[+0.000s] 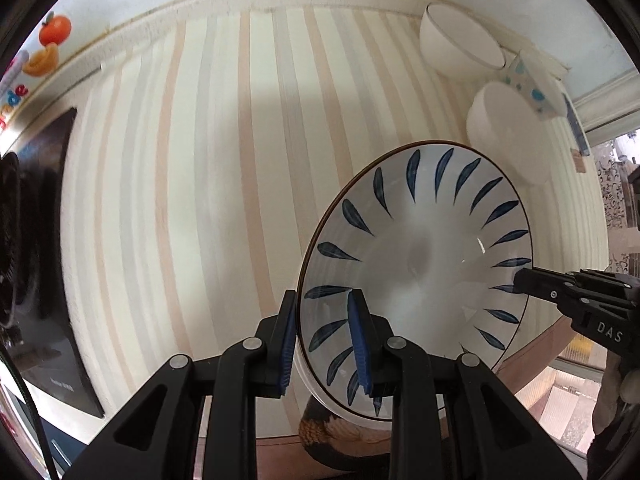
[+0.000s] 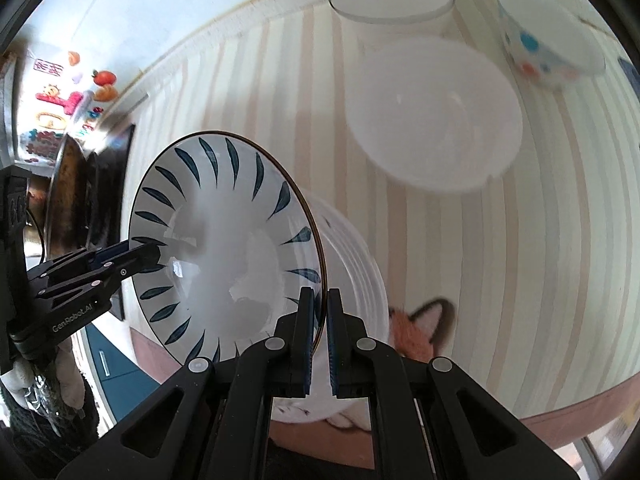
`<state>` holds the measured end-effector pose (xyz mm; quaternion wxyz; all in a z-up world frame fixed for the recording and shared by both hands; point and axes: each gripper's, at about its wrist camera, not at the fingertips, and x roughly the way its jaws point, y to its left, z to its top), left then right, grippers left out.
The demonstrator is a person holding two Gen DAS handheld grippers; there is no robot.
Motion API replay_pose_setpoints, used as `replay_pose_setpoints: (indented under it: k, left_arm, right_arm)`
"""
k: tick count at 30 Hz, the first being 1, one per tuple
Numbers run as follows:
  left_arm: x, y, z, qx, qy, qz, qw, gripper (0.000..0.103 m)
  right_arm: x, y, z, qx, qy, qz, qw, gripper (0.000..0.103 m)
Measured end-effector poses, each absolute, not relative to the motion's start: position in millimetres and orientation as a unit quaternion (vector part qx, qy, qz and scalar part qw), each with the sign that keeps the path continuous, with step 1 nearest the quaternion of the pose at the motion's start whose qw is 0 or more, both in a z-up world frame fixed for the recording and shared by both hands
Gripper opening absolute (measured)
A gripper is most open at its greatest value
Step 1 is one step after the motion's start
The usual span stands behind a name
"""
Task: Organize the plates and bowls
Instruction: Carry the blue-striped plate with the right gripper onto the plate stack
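Each camera sat on its own gripper and looked down, very near, on the blue-leaf plate (image 1: 416, 264) above the striped tablecloth (image 1: 208, 184). The left view saw the plate's one edge, the right view the opposite edge; both shared the plate and the white bowl (image 2: 436, 116) beyond it.

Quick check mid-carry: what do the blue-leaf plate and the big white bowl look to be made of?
The blue-leaf plate, pinched at its rim by both grippers, looks like glazed ceramic: glossy white with sharp light glints, painted blue leaves and a thin dark rim line. The big white bowl is probably ceramic too, smooth and faintly shiny, though blur leaves plastic possible.
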<state>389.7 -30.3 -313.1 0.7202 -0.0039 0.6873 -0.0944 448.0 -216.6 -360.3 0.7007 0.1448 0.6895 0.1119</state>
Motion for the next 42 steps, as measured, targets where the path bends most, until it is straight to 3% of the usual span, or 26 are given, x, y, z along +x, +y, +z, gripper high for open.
replay_pose_setpoints:
  k: [24,42]
  left_arm:
    - [380,-75,-342,0.014,0.683,-0.059,0.728,0.022]
    - [363,-28,-350,-0.051,0.679,-0.032,0.732,0.023]
  right_arm:
    - [421,-225,-391,0.142,0.702,0.099,0.691,0.007]
    - [413,-228,-388,0.167,0.687,0.078,0.703,0.01]
